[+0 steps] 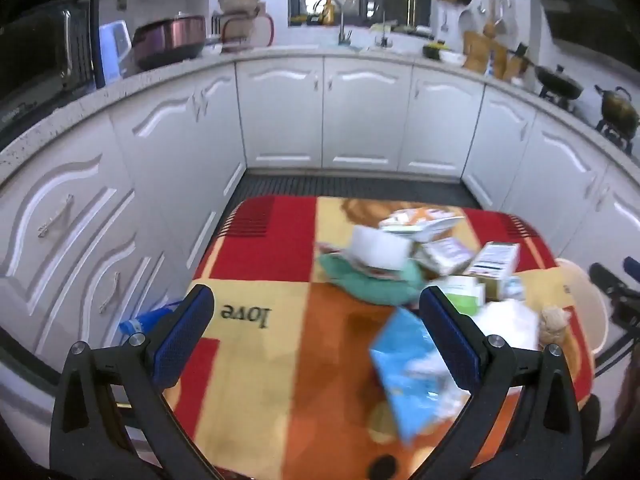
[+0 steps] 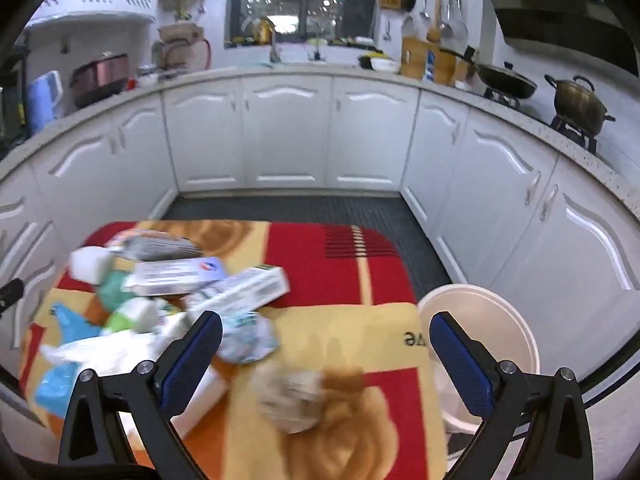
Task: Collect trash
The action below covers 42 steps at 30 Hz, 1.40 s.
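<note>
The left gripper point(image 1: 316, 334) has its two blue fingers point(image 1: 188, 332) spread wide apart, and nothing is between them. Under it lies a blanket point(image 1: 256, 264) in red, yellow and orange squares, with the word "love" point(image 1: 245, 314) upside down. Just beside the right-hand finger lies a blue packet point(image 1: 408, 376), a bit blurry. Past it sits the trash pile: a green cloth point(image 1: 372, 288), a white card point(image 1: 380, 250) on top of the cloth, and small boxes point(image 1: 494, 260) close together.

The right gripper point(image 2: 326, 354) is wide open too and holds nothing. Between its fingers, on the blanket, lies a fuzzy crumpled ball point(image 2: 290, 398). A scrunched wrapper point(image 2: 248, 340) sits just beside the left-hand finger. Further off are a long toothpaste box point(image 2: 240, 290) and a white plastic bag point(image 2: 112, 354). A round pale bin point(image 2: 484, 328) stands at the blanket's right edge, behind the other finger. White cupboards point(image 2: 288, 132) go all around the room.
</note>
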Each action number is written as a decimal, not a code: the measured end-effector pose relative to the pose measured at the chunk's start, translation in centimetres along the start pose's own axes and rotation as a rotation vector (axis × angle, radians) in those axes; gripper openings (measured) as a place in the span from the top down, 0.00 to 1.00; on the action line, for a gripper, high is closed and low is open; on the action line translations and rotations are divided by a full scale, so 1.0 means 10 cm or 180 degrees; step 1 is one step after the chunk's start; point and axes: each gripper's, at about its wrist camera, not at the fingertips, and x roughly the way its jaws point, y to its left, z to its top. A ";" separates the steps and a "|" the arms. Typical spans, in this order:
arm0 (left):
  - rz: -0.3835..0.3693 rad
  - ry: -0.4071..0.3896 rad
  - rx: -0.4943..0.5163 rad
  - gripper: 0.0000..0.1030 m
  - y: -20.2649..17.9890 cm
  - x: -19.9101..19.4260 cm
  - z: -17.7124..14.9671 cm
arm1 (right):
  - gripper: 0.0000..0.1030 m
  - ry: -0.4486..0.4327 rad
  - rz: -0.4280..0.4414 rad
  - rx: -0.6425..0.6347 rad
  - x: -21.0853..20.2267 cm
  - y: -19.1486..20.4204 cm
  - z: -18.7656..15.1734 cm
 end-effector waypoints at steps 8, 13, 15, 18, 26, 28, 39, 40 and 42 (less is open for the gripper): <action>-0.0140 -0.0319 0.0012 0.01 -0.42 -0.33 -0.13 | 0.00 -0.0303 0.0089 -0.0025 -0.33 0.22 -0.15; -0.0163 -0.0398 0.0037 0.01 -0.55 -0.39 -0.18 | 0.00 -0.0388 0.0193 0.0009 -0.43 0.25 -0.21; -0.0169 -0.0422 0.0040 0.01 -0.57 -0.40 -0.18 | 0.00 -0.0429 0.0180 -0.0013 -0.46 0.26 -0.22; -0.0184 -0.0441 0.0053 0.01 -0.61 -0.41 -0.19 | 0.00 -0.0419 0.0175 -0.0038 -0.46 0.27 -0.22; -0.0212 -0.0479 0.0038 0.01 -0.65 -0.42 -0.19 | 0.00 -0.0422 0.0214 -0.0017 -0.49 0.27 -0.21; -0.0211 -0.0474 0.0039 0.01 -0.65 -0.42 -0.18 | 0.00 -0.0422 0.0218 0.0000 -0.49 0.26 -0.22; -0.0224 -0.0459 0.0033 0.01 -0.65 -0.41 -0.19 | 0.00 -0.0384 0.0223 0.0050 -0.48 0.21 -0.23; -0.0217 -0.0462 0.0034 0.01 -0.66 -0.41 -0.20 | 0.00 -0.0383 0.0222 0.0049 -0.47 0.21 -0.22; -0.0228 -0.0462 0.0033 0.01 -0.64 -0.41 -0.19 | 0.00 -0.0370 0.0220 0.0057 -0.46 0.21 -0.23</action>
